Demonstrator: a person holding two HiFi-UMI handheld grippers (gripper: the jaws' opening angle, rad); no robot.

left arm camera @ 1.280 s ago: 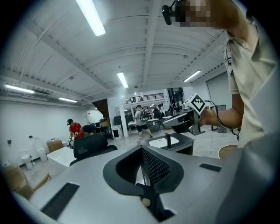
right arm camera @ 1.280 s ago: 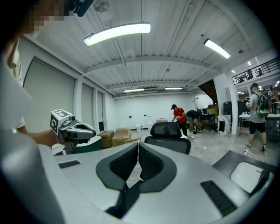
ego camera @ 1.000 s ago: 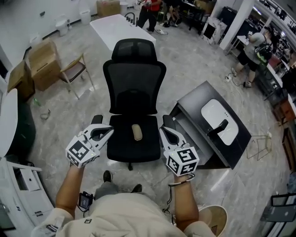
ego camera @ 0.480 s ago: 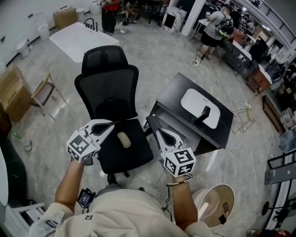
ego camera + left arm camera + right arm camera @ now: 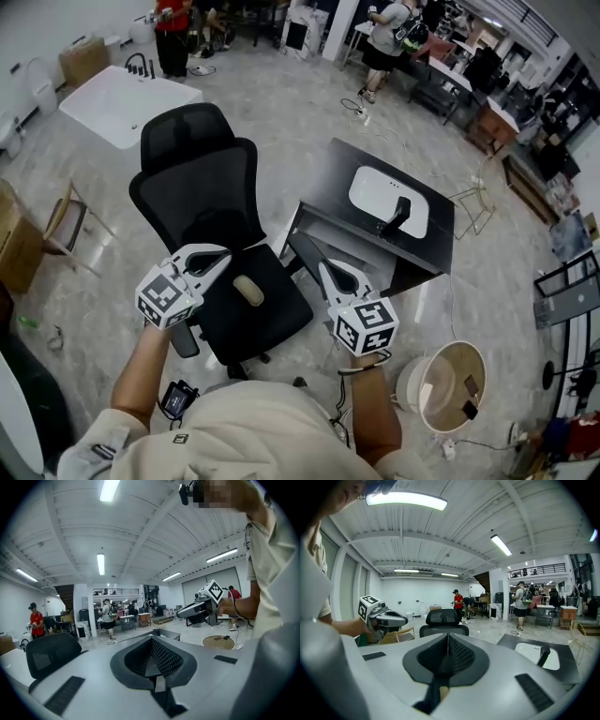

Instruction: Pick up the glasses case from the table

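Left gripper (image 5: pixel 223 257) and right gripper (image 5: pixel 325 269), jaws pressed together and empty, hover either side of what looks like the glasses case (image 5: pixel 248 290) mid chair seat (image 5: pixel 277 317), seemingly poised before reaching.

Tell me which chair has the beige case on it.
The black office chair: the beige case lies on its seat. The wooden chair at the left edge shows none.
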